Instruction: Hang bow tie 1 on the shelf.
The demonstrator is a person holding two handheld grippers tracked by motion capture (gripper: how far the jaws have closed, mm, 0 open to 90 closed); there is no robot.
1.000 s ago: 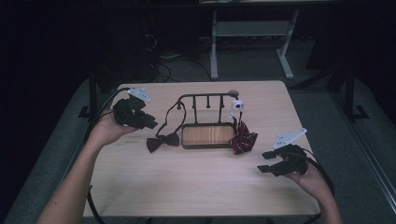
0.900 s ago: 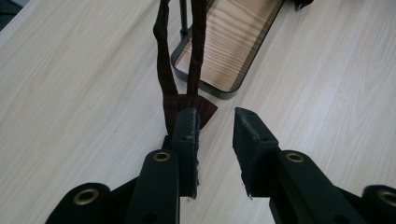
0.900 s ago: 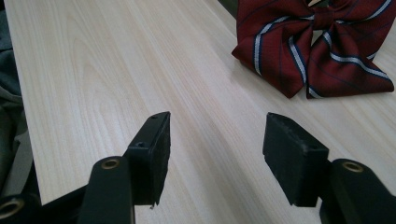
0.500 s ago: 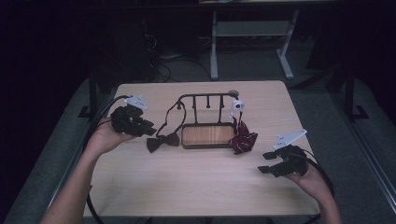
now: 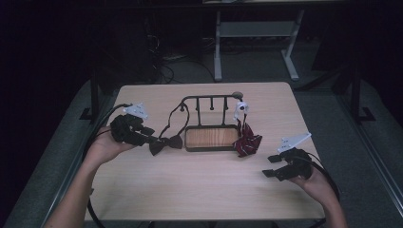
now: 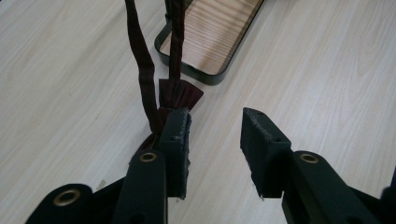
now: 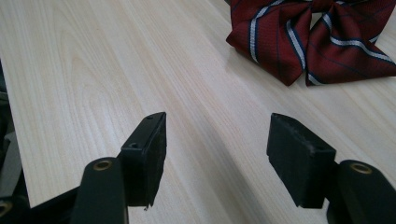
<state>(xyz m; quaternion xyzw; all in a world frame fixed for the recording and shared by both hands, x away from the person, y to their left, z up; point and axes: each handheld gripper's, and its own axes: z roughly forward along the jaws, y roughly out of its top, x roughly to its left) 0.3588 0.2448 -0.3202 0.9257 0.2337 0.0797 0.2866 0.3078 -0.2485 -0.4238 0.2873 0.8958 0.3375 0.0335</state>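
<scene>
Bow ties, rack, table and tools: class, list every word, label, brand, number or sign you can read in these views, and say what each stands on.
None: no readable text anywhere.
Dark bow tie: plain cloth.
Striped bow tie: stripes, no lettering.
Rack: bare wood and metal.
Left tool, right tool: unmarked pads.

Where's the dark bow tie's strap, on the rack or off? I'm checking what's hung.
On: the dark bow tie lies on the table, its strap looped up over the rack.
</scene>
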